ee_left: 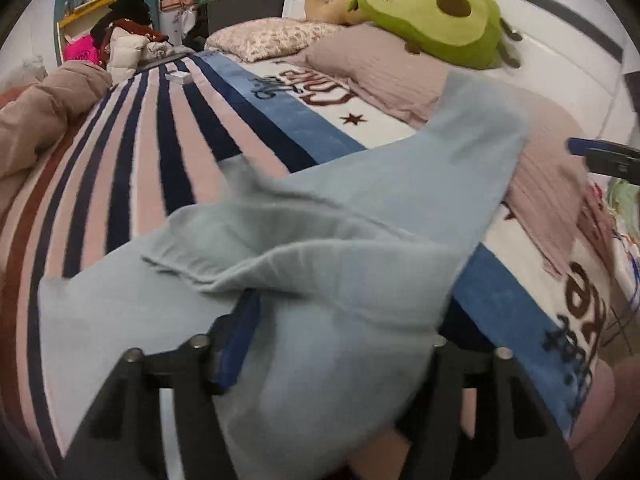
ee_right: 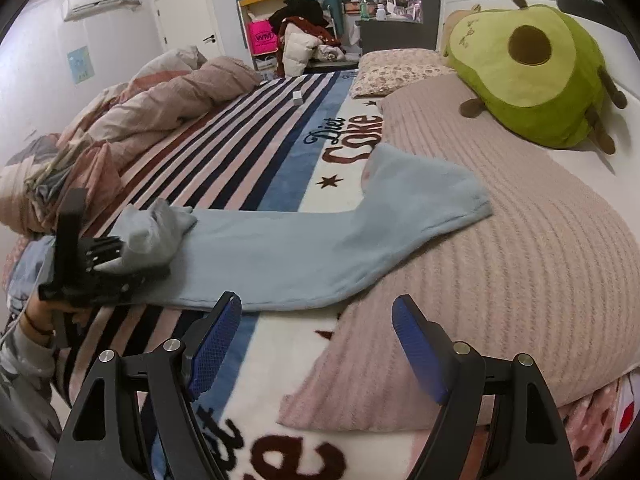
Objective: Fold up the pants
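Light blue pants (ee_right: 288, 248) lie stretched across the striped blanket (ee_right: 224, 152), one end reaching onto a mauve ribbed pillow (ee_right: 500, 248). In the left wrist view the pants (ee_left: 320, 240) fill the foreground and drape over my left gripper (ee_left: 332, 320), whose jaws are wide apart with cloth bunched between them; only the left blue pad (ee_left: 240, 336) shows. In the right wrist view the left gripper (ee_right: 132, 256) sits at the pants' left end with cloth lifted over it. My right gripper (ee_right: 316, 344) is open and empty, just in front of the pants' near edge.
A green avocado plush (ee_right: 532, 76) rests on the far pillows by the white headboard (ee_left: 560, 60). A bunched pink duvet (ee_right: 160, 108) lies at the blanket's left. A small white box (ee_right: 298, 98) sits on the stripes. Clutter and shelves stand beyond the bed.
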